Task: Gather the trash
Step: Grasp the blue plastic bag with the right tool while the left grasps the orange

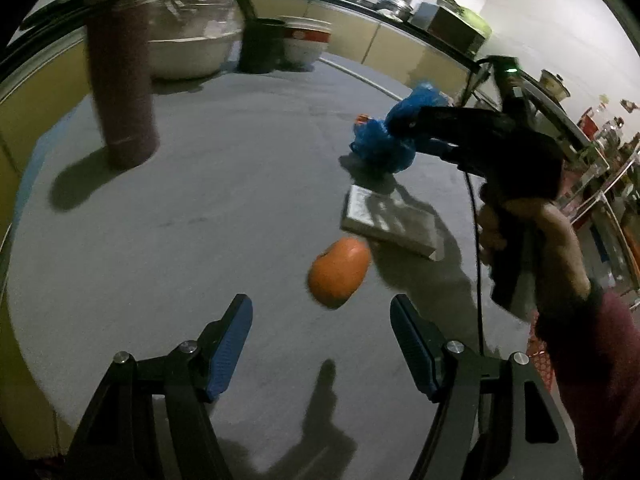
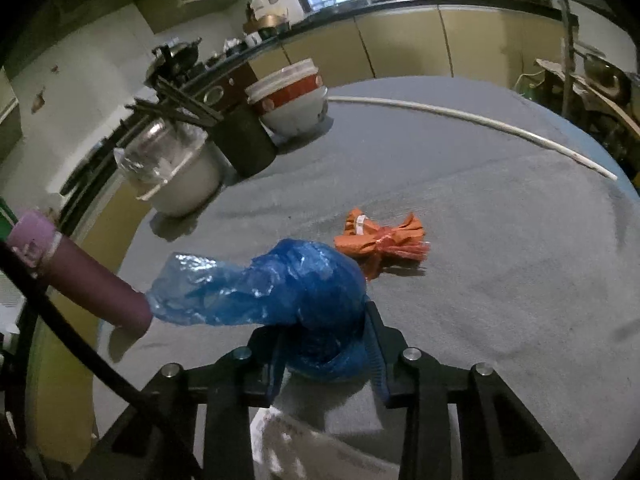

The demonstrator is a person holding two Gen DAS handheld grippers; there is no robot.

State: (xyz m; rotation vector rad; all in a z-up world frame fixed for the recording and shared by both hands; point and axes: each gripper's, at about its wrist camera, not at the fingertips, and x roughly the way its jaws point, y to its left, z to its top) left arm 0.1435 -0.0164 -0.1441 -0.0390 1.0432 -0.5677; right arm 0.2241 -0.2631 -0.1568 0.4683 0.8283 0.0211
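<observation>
Right tongs (image 2: 324,344) pinching the blue plastic bag (image 2: 280,292), pads pressed into its bunched lower end. The bag is crumpled, translucent, glossy blue film: a fat wad between the pads, with a thinner loose tail trailing off to the tongs' left, its tip next to the mauve bottle (image 2: 96,284) (contact unclear). From the left wrist view the same bag (image 1: 384,140) sits on the grey desk (image 1: 240,200), gripped by the right tongs (image 1: 404,128), a hand (image 1: 520,232) on the handle.

Just ahead and right of the right tongs: an orange wrapper (image 2: 380,240), knotted, frayed ends, flat on the desk. Close under the right tongs, a white flat box (image 1: 392,220).

Left tongs (image 1: 320,340) spread, nothing between the pads. An orange fruit-like object (image 1: 340,272) lies just ahead of them, slightly toward the right pad, not touching (blurred, so can't confirm what it is).

Far ahead: a clear-lidded white container (image 2: 176,176), a black cup (image 2: 248,140), stacked bowls (image 2: 292,100).
</observation>
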